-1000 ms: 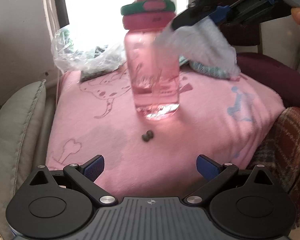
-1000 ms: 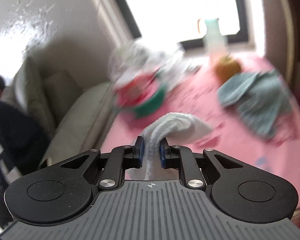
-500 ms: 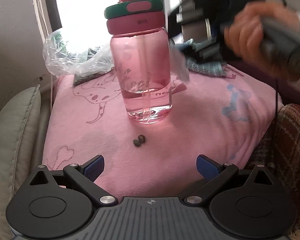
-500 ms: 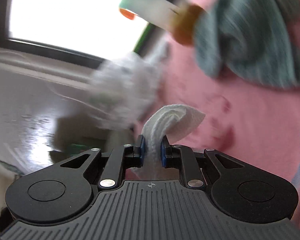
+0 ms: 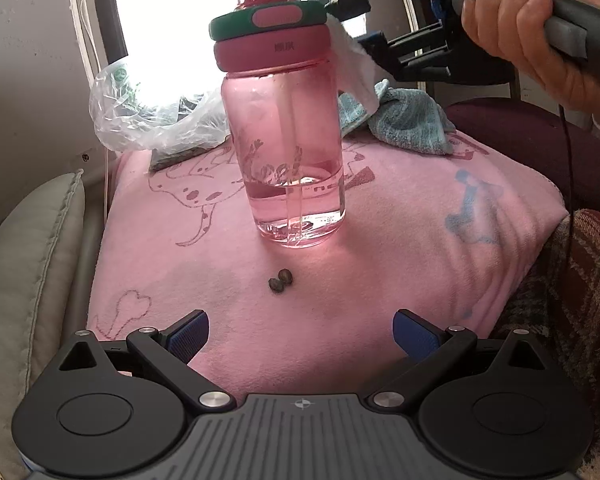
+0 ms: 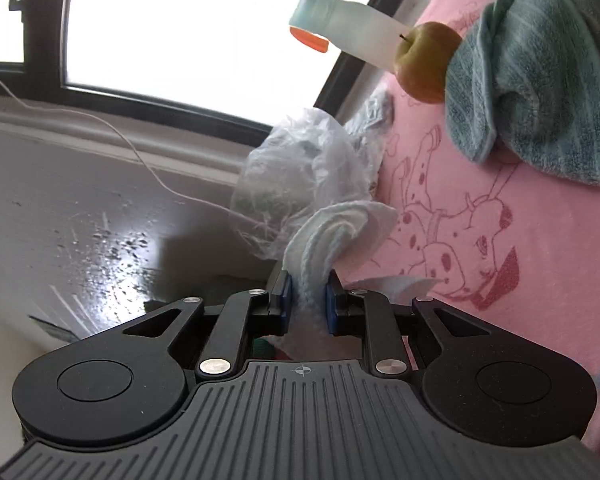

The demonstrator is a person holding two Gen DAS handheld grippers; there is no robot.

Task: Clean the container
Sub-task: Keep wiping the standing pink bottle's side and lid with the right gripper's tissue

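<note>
Right gripper point(image 6: 305, 300) clamps white wipe point(image 6: 332, 232) | left gripper point(image 5: 300, 332) open, empty | step: wiping pink water bottle point(image 5: 288, 140) lid's right side | next: likely steady bottle, rub downward

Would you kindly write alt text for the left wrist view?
A pink water bottle stands upright on a pink blanket, a white tissue held by the right gripper against its lid; the open left gripper waits below.

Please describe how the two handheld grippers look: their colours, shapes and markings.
Both the left gripper and right gripper have matte black linkage arms with silver rivets, blue pads on the jaws, two round black discs, and a ribbed grey body bearing a small crosshair mark.
</note>
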